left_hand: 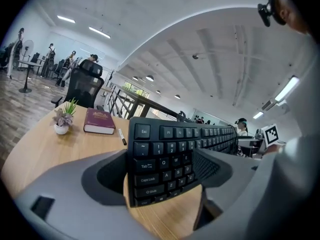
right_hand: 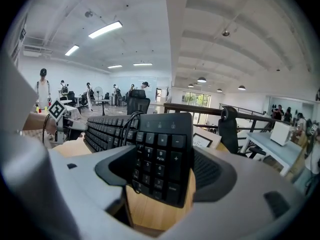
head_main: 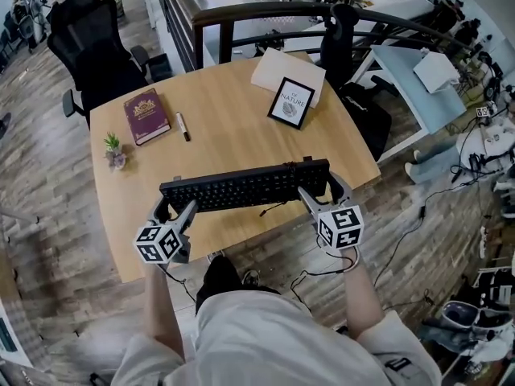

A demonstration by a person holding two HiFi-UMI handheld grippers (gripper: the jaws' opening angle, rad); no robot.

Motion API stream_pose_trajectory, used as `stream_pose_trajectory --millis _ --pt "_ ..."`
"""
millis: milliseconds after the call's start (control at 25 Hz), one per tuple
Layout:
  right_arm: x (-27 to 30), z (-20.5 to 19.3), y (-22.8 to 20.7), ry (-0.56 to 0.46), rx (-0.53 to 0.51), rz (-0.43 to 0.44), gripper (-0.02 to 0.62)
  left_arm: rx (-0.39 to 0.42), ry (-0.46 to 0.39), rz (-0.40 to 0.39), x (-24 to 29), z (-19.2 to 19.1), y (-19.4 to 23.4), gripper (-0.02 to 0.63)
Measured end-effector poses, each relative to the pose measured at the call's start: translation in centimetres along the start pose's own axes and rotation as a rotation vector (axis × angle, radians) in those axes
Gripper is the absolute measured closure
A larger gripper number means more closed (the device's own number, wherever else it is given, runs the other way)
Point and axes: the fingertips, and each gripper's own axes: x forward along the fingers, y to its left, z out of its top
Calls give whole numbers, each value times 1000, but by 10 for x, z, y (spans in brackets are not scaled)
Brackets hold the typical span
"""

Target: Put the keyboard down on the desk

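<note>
A black keyboard (head_main: 245, 185) lies crosswise over the front part of the wooden desk (head_main: 233, 111), held at both ends. My left gripper (head_main: 173, 209) is shut on its left end, the Esc and Tab keys (left_hand: 160, 156) between the jaws. My right gripper (head_main: 320, 190) is shut on its right end, clamping the number pad (right_hand: 159, 154). The keyboard's key face tilts toward me. A thin black cable (head_main: 273, 207) trails from its near edge. Whether its underside touches the desk I cannot tell.
On the desk behind the keyboard are a maroon book (head_main: 146, 116), a pen (head_main: 183, 125), a small potted plant (head_main: 115, 151), a framed card (head_main: 291, 102) and a sheet of paper (head_main: 283, 67). A black office chair (head_main: 92, 51) stands at the far left; a dark railing (head_main: 265, 14) runs behind.
</note>
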Motion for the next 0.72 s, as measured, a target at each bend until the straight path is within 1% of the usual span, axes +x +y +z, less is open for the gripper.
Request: stream_pose_trajectory --millis 200,440,720 --pt "24 -8 1 44 3 -2 261 -21 18 6 16 -6 20 198" --pt "51 -27 5 107 43 4 261 -37 62 20 28 -19 42 196" --pt "72 -49 10 162 61 -2 261 -54 108 22 38 -35 61 198"
